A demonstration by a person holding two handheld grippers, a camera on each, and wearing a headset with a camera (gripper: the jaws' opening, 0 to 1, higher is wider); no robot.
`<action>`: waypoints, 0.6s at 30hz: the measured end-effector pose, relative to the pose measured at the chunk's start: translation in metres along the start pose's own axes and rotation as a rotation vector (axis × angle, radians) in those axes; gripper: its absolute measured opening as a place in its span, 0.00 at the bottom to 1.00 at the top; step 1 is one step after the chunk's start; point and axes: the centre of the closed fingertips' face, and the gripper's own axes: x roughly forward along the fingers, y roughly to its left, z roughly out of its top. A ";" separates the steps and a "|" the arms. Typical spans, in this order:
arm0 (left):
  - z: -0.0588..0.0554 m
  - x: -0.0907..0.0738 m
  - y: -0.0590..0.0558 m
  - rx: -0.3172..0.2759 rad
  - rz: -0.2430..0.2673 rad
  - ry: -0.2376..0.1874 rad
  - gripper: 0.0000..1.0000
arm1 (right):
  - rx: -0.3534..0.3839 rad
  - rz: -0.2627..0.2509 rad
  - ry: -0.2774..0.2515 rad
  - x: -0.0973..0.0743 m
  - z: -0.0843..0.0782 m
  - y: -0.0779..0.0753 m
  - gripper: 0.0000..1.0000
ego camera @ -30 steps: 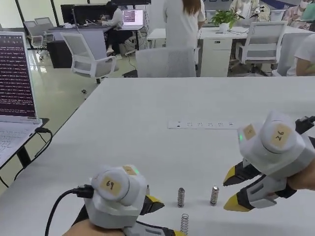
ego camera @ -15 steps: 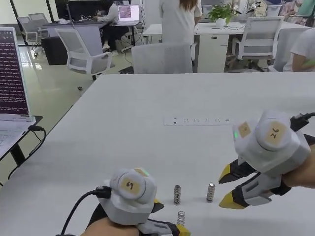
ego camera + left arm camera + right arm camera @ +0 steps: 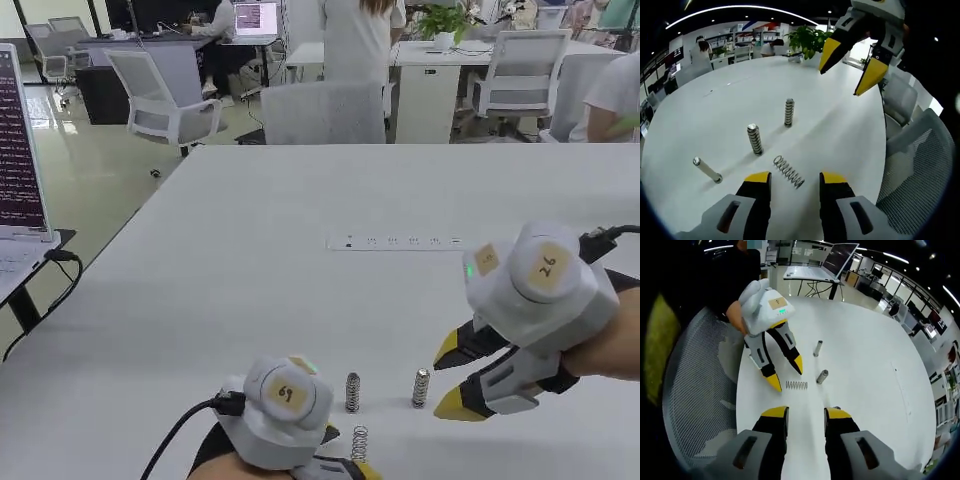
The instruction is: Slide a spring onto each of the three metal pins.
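White flat-topped table carries all the work

Right tongs, grey body with yellow-tipped black jaws: raised above the table to the right of the pins, jaws parted wide, nothing between them; tips point toward the pin row

Left tongs, same make: low at the near edge of the table, jaws apart at a moderate gap, gripping nothing

Three small upright metal pins stand in a row. Far pin with a spring on it, nearest the right tongs. Middle pin with a spring on it, silver cap showing above the coils. Bare silver pin at the end of the row, no spring on it

Loose silver coil spring lies flat on the table just ahead of the left tongs' tips, in line with the gap between them, near the middle pin and not touching it
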 end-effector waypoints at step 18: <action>-0.005 0.008 0.009 0.030 0.035 0.014 0.21 | 0.005 0.011 -0.001 0.003 0.000 0.001 0.25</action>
